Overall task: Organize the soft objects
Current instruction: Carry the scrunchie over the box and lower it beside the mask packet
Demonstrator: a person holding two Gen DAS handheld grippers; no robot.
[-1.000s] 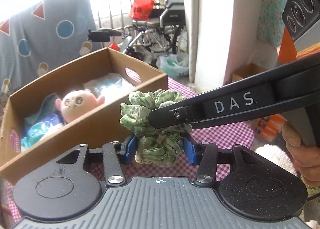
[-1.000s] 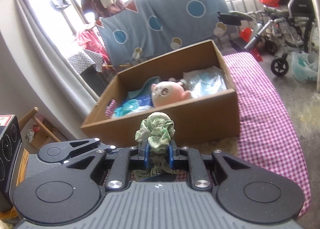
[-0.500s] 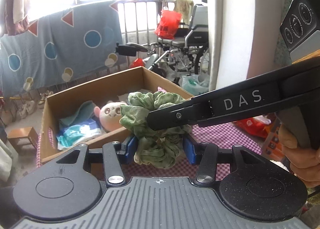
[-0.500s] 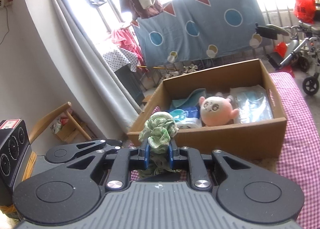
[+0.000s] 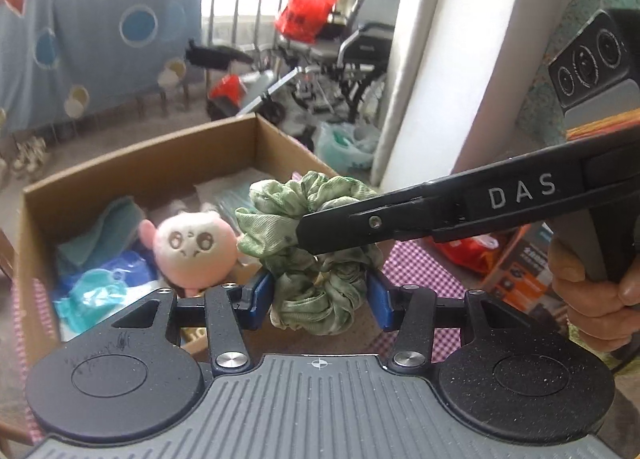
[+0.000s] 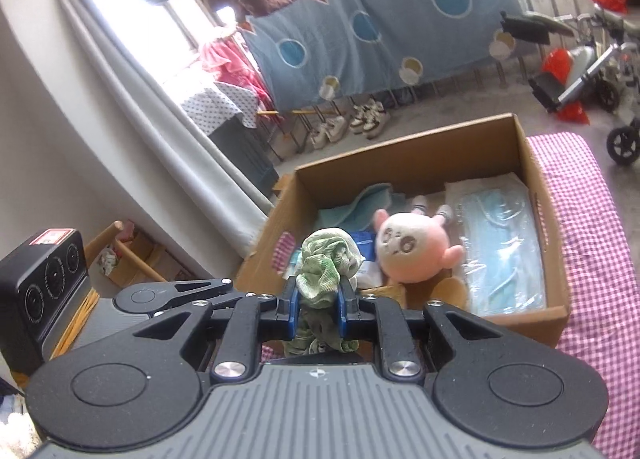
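Note:
A green scrunchie [image 5: 280,219] hangs in the air, held by both grippers. My left gripper [image 5: 320,295] is shut on its lower loop, the blue pads pressing each side. From the right, the right gripper's black fingers [image 5: 400,215] clamp its upper folds. In the right wrist view my right gripper [image 6: 318,299] is shut narrowly on the scrunchie [image 6: 324,259], which bulges above the pads. Just beyond stands an open cardboard box [image 6: 400,151] holding a pink plush [image 6: 408,251], a teal cloth [image 6: 360,203] and a pack of blue masks [image 6: 500,243].
The box sits on a table with a pink checked cloth [image 6: 592,259]. A person's hand [image 5: 592,299] grips the right tool. A wheelchair [image 5: 352,51], a hanging blue blanket [image 6: 380,19], a grey curtain [image 6: 140,119] and shoes [image 6: 352,123] stand beyond.
Both grippers have risen and moved toward the box with the scrunchie still held between them. The box's inside now shows from higher up, with the scrunchie above its near edge.

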